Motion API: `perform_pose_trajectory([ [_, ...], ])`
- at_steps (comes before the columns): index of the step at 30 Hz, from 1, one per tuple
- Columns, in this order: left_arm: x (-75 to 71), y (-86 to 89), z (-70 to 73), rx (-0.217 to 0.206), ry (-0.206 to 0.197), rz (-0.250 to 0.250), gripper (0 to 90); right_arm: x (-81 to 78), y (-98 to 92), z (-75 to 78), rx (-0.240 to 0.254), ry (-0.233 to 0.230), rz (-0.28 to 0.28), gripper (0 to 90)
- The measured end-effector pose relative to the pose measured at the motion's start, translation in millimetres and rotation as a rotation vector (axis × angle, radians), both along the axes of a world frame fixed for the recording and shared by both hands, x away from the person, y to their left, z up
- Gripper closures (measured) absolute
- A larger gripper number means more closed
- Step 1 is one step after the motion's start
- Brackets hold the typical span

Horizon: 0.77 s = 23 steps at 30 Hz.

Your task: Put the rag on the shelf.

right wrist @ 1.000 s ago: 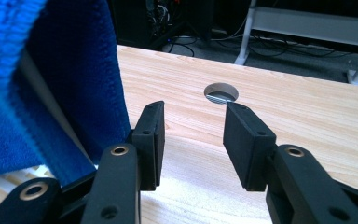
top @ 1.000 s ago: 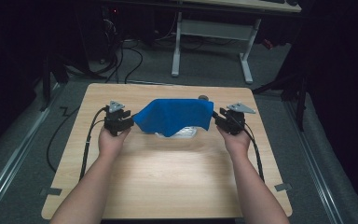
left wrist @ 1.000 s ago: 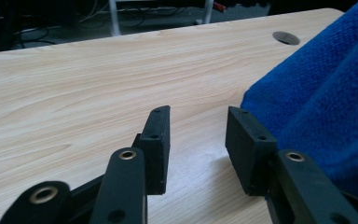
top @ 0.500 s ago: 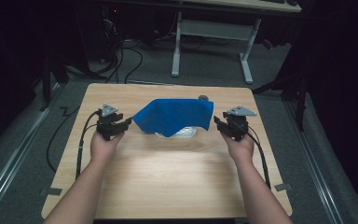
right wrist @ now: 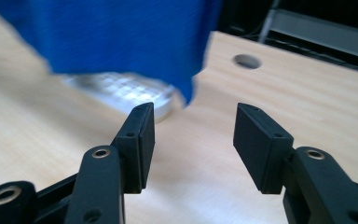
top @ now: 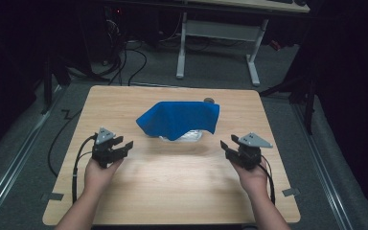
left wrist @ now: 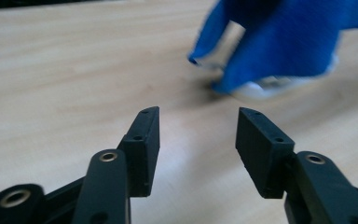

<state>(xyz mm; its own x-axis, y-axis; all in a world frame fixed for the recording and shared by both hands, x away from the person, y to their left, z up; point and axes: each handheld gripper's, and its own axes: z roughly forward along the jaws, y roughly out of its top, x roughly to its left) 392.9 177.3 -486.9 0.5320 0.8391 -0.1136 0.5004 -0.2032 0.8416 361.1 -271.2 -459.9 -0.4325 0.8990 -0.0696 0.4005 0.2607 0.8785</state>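
A blue cloth (top: 179,119) lies draped over a clear, patterned glass-like object (top: 184,136) at the middle of the wooden table (top: 172,187). The cloth (left wrist: 279,42) hangs ahead and to the right in the left gripper view. In the right gripper view, the cloth (right wrist: 116,35) covers the clear object (right wrist: 126,93). My left gripper (top: 123,143) is open, off to the cloth's left and nearer the person, holding nothing. My right gripper (top: 226,144) is open to the cloth's right, also holding nothing. The jaws stand wide apart in both gripper views (left wrist: 196,140) (right wrist: 193,140).
A round cable hole (top: 209,100) sits in the table just behind the cloth (right wrist: 247,60). Cables (top: 76,165) trail off the table's left side. A white-legged desk (top: 218,31) stands on the floor beyond the table.
Both grippers let go of the cloth and drew back toward the person and outward. The cloth settled lower over the clear object.
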Motion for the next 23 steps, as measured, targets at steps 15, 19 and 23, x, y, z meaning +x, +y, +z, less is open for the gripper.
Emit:
perform_pose_trajectory([
  [15,-81.3,-61.6,-35.6,0.094,0.008,-0.191,41.9,-70.7,31.0,-41.9,0.051,0.078,0.116,37.9],
  [19,-75.5,-60.3,-39.5,0.071,0.034,-0.192,42.3,-64.5,29.7,-46.9,0.025,0.085,0.128,37.8],
  [23,-73.7,-52.4,-39.9,0.051,0.042,-0.169,42.2,-58.8,23.8,-51.7,0.03,0.093,0.121,37.2],
])
